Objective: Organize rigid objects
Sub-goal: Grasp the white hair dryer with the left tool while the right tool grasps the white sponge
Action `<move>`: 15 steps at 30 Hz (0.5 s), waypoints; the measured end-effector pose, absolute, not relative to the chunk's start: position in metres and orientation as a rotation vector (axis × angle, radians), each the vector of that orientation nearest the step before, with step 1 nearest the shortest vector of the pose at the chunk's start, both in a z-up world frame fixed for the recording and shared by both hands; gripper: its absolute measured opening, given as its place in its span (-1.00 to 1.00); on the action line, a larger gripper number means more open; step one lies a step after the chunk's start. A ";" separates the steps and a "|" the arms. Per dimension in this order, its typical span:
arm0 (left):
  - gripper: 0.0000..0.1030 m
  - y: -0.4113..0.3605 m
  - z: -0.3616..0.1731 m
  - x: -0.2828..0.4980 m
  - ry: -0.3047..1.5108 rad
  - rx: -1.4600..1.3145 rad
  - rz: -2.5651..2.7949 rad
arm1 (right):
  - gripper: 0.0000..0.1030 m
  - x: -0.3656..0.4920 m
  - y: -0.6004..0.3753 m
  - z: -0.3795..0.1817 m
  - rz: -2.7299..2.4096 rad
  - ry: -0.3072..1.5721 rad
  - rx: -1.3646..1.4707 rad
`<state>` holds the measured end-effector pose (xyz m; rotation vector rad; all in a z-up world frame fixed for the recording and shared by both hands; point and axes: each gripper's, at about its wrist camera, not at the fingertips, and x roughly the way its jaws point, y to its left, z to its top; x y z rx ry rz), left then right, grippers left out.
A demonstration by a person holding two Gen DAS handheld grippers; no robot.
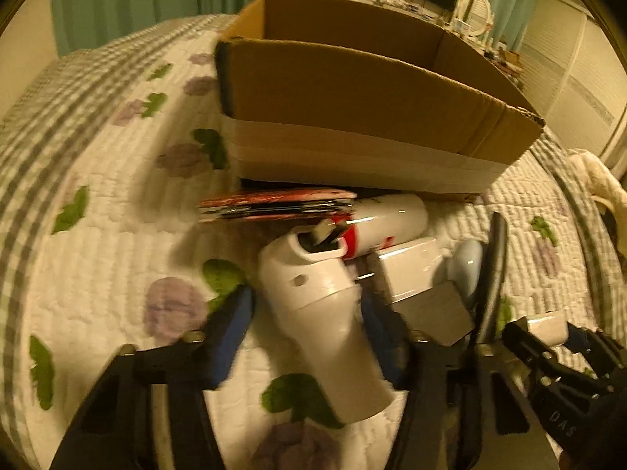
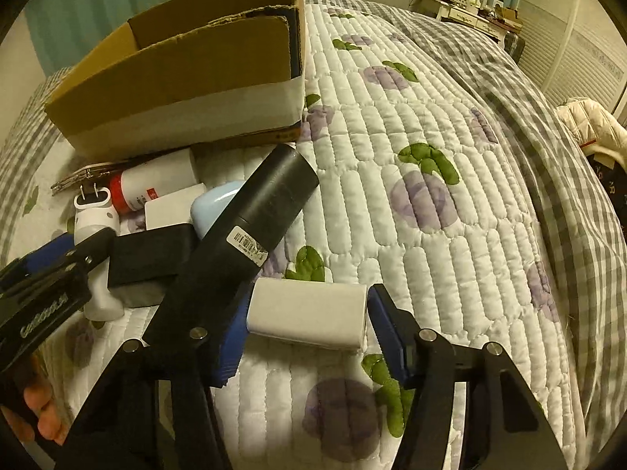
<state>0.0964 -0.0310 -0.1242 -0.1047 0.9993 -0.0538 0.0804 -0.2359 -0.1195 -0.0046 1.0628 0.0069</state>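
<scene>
A white plug-in device (image 1: 321, 313) with two prongs lies on the quilt between the fingers of my left gripper (image 1: 309, 313), which is open around it. It also shows in the right wrist view (image 2: 96, 227). My right gripper (image 2: 305, 313) is open around a small white block (image 2: 309, 315) on the quilt. An open cardboard box (image 1: 352, 117) stands just behind the pile; it also shows in the right wrist view (image 2: 188, 90). A white bottle with a red band (image 1: 388, 219) lies beside it.
The pile also holds a black cylinder (image 2: 266, 211), a black block (image 2: 149, 258), a pale blue object (image 2: 213, 207), a white box (image 1: 411, 270) and flat red items (image 1: 274, 205). A quilted floral bedspread (image 2: 431, 196) stretches right. A white jacket (image 2: 591, 125) lies at the far right.
</scene>
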 end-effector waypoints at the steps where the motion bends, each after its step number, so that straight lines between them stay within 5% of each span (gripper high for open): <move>1: -0.03 -0.031 -0.125 0.099 1.002 -0.100 -0.049 | 0.12 0.079 -0.235 -0.119 0.007 1.062 -0.006; 15: -0.07 -0.027 -0.094 0.075 0.960 -0.094 -0.080 | 0.04 0.069 -0.233 -0.096 0.026 1.001 -0.027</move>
